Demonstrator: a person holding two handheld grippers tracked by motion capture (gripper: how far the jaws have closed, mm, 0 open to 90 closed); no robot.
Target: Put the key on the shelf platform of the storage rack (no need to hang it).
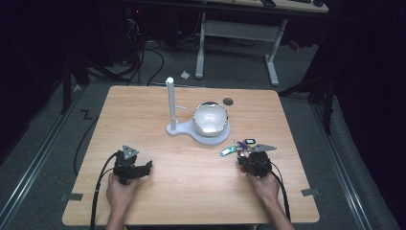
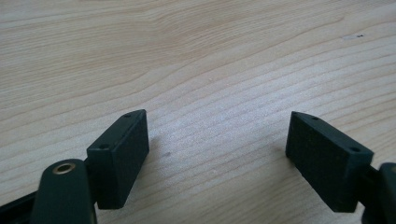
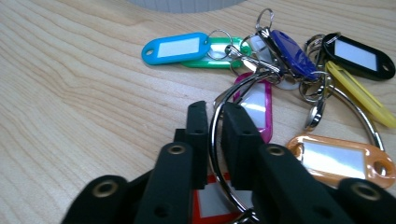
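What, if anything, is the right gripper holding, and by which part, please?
The right gripper pinches the big metal ring of the key-tag bunch, on the ring's wire.

Key ring part hidden, tags cut off

Large metal ring (image 3: 219, 140) drops behind right gripper (image 3: 214, 116) jaws at bottom; red tag (image 3: 212, 200) mostly covered; yellow tag (image 3: 359, 95) cut by right edge. In the high view the tag bunch (image 1: 239, 147) is too small to tell apart.
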